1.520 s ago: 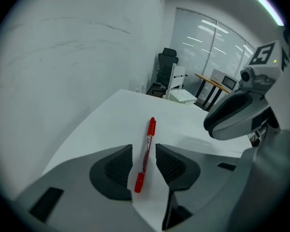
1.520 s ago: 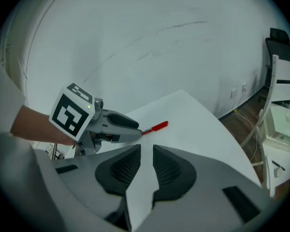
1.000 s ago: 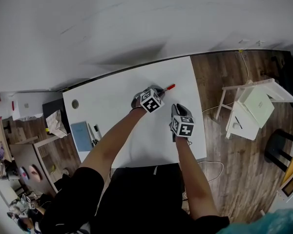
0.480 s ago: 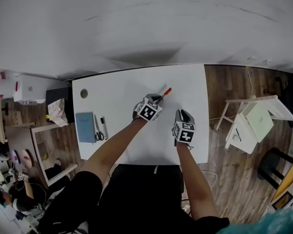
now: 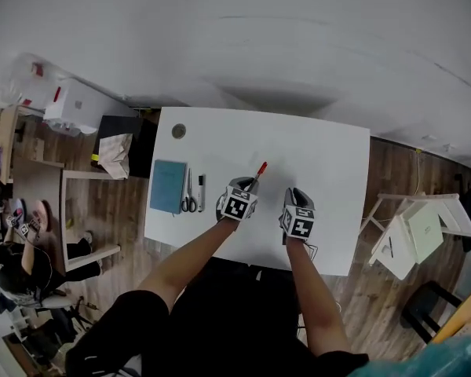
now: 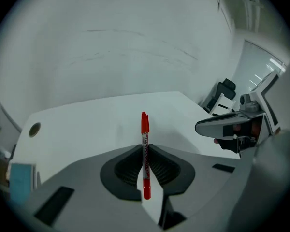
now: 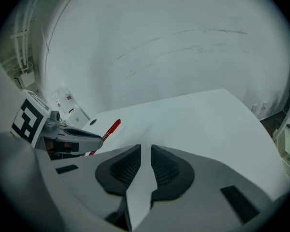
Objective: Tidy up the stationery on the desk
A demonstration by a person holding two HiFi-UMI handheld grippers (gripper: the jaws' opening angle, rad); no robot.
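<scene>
In the left gripper view a red pen point(image 6: 144, 144) stands between the pads of my left gripper point(image 6: 145, 151), which is shut on it; the capped end points away over the white desk point(image 6: 96, 120). From the head view that left gripper point(image 5: 249, 184) is over the desk's middle, with the red pen point(image 5: 260, 169) sticking out beyond it. My right gripper point(image 5: 296, 195) hovers just to its right. Its jaws point(image 7: 146, 149) stand a narrow gap apart with nothing between them. A blue notebook point(image 5: 169, 186), scissors point(image 5: 188, 195) and a marker point(image 5: 201, 193) lie in a row at the desk's left end.
A round cable hole point(image 5: 178, 131) sits in the desk's far left corner. A dark bin with a paper bag point(image 5: 119, 152) stands left of the desk. White stools point(image 5: 412, 230) are on the wooden floor to the right. The wall runs along the desk's far edge.
Both grippers have moved left along the desk, toward the notebook end. The left gripper has rolled with the red pen still in it.
</scene>
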